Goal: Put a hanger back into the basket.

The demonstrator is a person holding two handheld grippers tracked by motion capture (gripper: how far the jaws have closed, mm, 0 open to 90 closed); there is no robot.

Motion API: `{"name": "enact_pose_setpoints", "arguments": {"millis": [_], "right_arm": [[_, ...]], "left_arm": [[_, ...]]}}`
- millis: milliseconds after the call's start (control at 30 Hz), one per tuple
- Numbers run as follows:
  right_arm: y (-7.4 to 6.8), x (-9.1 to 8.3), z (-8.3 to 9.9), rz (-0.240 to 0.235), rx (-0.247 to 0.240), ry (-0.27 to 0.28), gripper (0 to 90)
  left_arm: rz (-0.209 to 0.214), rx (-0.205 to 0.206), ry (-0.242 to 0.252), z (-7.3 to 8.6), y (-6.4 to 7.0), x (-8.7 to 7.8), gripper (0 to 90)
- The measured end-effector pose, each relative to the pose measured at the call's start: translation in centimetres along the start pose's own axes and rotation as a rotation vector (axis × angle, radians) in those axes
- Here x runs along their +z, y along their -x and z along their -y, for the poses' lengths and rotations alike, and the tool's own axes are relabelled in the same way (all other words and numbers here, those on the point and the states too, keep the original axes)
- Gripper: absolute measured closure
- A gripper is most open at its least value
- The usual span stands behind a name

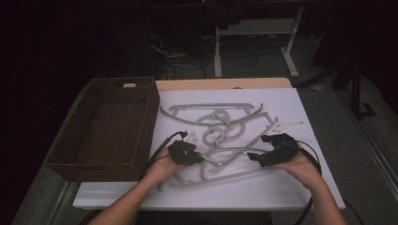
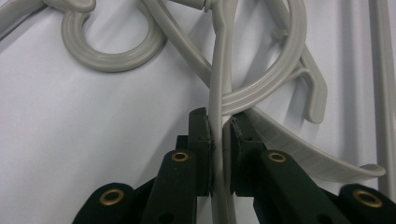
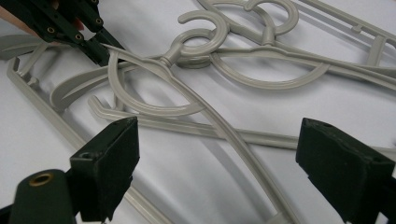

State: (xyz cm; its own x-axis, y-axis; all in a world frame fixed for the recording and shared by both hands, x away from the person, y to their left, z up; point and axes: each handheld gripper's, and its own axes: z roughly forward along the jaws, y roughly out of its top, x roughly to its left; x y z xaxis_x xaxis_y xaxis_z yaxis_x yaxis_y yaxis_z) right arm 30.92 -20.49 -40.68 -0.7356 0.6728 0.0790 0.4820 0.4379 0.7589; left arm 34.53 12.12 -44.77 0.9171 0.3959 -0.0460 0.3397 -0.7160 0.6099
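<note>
White table (image 1: 281, 187), dim room: left gripper (image 1: 196, 158) clamped on one grey hanger (image 2: 219, 93) atop the tangled pile, right gripper (image 1: 258, 158) wide open above it, wicker basket (image 1: 70, 159) empty—sorting barely begun.

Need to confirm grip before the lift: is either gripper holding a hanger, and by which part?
The left gripper is shut on a grey hanger, pinching its thin arm. The right gripper is open, holding nothing.
</note>
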Motion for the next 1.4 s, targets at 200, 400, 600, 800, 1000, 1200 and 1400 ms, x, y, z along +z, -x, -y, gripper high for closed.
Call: {"name": "enact_pose_setpoints", "arguments": {"millis": [200, 400, 600, 800, 1000, 1200, 1400], "right_arm": [[-0.2, 0.0, -0.1, -0.002, -0.004, 0.001, 13.2], [-0.4, -0.3, -0.4, -0.003, -0.002, 0.012, 13.2], [-0.5, -0.6, -0.5, -0.007, -0.003, 0.024, 13.2], [-0.5, -1.2, -0.5, -0.003, 0.011, 0.041, 13.2], [-0.6, -1.3, -0.3, -0.011, 0.033, 0.059, 13.3], [-0.7, -1.6, 0.7, -0.012, 0.054, 0.069, 13.2], [-0.9, -1.5, 2.1, -0.011, 0.067, 0.080, 13.2]], "left_arm": [[-0.009, -0.019, 0.025, -0.3, -0.1, -1.0, 81.9], [-0.030, -0.033, 0.043, -0.5, -0.1, -2.0, 82.1], [-0.041, -0.050, 0.073, -0.8, -0.1, -3.1, 82.2], [-0.075, -0.100, 0.085, -1.0, -0.5, -4.5, 82.2], [-0.132, -0.150, 0.086, -1.6, -1.1, -6.1, 82.2], [-0.176, -0.158, 0.095, -2.9, -1.5, -7.8, 82.2], [-0.215, -0.149, 0.120, -4.2, -2.2, -10.5, 82.2]]}}
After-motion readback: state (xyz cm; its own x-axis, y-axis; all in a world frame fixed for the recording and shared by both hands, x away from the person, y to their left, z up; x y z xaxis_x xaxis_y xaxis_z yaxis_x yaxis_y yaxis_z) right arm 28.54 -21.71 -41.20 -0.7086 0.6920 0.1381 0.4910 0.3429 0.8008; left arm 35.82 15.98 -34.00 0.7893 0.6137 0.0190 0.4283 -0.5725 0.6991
